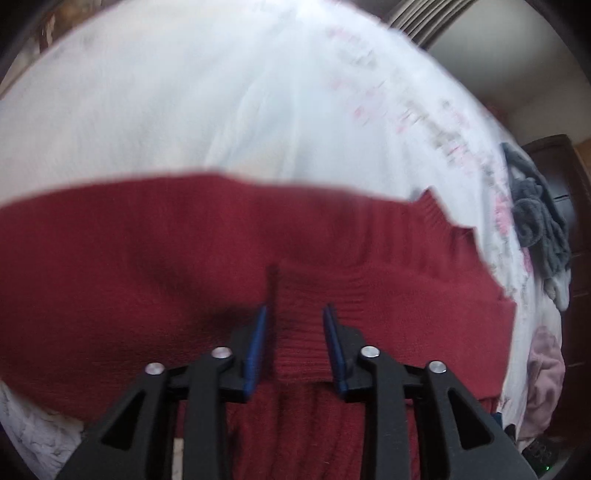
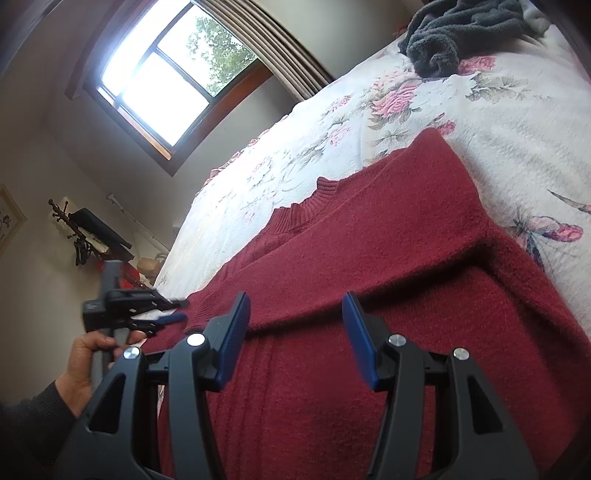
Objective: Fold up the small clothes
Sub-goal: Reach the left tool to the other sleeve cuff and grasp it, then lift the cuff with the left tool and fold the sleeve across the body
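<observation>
Red sweater (image 2: 369,280) part-folded on the bed (image 2: 498,122); left hand-held gripper (image 1: 295,314) and right hand-held gripper (image 2: 295,325) both spread, empty; risk: loose fold slipping open, knit snagging on fingertips.

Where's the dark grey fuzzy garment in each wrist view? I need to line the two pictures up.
Left wrist: the grey garment lies bunched at the right edge, on the floral bedspread beyond the red sweater.
Right wrist: the grey garment is at the top right, again on the bedspread past the sweater.
Shared landmark: the sweater's ribbed collar, which points toward the garment's side of the bed.
</observation>
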A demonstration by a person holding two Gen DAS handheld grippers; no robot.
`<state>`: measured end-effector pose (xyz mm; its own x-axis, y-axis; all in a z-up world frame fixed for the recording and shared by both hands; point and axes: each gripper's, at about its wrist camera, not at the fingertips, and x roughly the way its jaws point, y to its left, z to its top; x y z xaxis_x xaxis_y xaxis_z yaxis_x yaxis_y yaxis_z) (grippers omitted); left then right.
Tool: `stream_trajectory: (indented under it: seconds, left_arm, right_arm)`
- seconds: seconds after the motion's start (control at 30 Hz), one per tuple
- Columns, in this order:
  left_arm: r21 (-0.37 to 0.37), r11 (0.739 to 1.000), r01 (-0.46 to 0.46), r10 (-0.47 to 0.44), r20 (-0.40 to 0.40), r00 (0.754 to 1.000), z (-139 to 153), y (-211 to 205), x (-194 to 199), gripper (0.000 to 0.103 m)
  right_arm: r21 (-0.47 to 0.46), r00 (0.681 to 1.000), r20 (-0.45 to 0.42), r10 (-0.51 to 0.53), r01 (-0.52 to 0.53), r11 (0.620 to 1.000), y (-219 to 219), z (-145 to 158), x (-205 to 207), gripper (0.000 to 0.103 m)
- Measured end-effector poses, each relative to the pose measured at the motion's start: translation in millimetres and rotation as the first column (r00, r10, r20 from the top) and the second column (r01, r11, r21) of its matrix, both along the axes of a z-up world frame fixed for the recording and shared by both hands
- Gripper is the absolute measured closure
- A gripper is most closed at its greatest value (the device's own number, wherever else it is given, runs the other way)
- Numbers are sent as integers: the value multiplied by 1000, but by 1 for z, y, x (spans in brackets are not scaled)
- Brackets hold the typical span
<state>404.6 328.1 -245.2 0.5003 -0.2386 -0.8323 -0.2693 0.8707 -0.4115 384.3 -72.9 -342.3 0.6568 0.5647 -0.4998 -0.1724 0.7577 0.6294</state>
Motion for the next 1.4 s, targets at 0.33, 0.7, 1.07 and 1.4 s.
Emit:
stream_trajectory:
  seconds: [0.33,0.7,1.07,1.4]
  left_arm:
    - [-161,987,-4,-14,-110,994,-52,5,10,83]
    - [-187,926,-329,337,10,942,4,180,-141,41]
    - [-374,615,-694,745,-12,667,-18,367,-312,38]
    - [-400,614,-680,723,-62,688,-50,390,-287,37]
  right_arm:
    - [9,1000,-15,-1,1,1000,0,-5,-1,51]
    - [-49,994,-24,104,-105,993,32,23,-42,51]
    - [-97,966,-85,246,-254,962,92,81,-119,49]
    - [-213,967,-56,248,-254,943,110,126,-134,48]
